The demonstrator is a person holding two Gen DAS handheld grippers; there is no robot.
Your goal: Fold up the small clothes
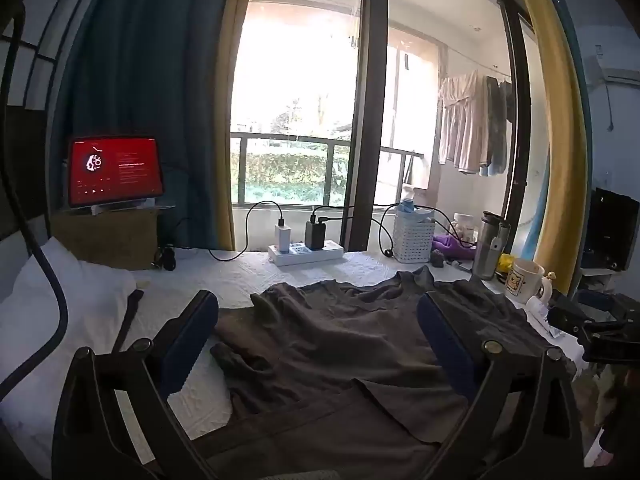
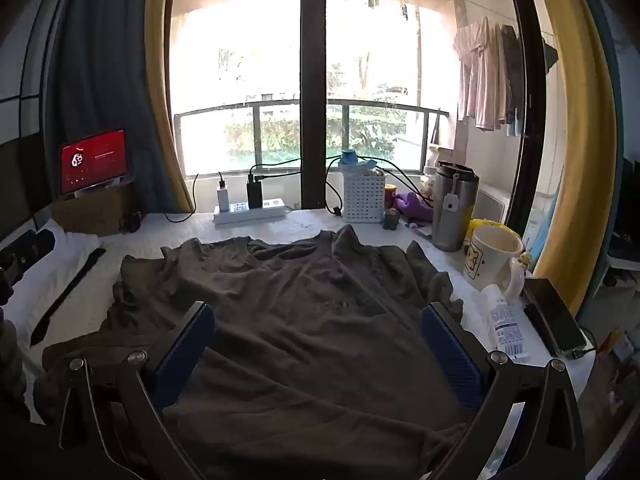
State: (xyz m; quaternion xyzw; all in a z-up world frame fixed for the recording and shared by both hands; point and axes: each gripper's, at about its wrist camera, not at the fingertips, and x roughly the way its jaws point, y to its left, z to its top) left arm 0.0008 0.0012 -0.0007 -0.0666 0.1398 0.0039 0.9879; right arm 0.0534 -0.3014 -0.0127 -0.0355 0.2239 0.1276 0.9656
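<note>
A dark grey T-shirt lies spread and wrinkled on a table under a white cloth, collar toward the window. It also shows in the right wrist view. My left gripper is open above the shirt's left part, its blue pads empty. My right gripper is open above the shirt's middle, its pads empty. The right gripper's body shows at the right edge of the left wrist view.
A power strip with chargers and a white basket stand at the back. A steel flask, a mug, a small bottle and a phone sit at the right. A tablet and a white pillow are at the left.
</note>
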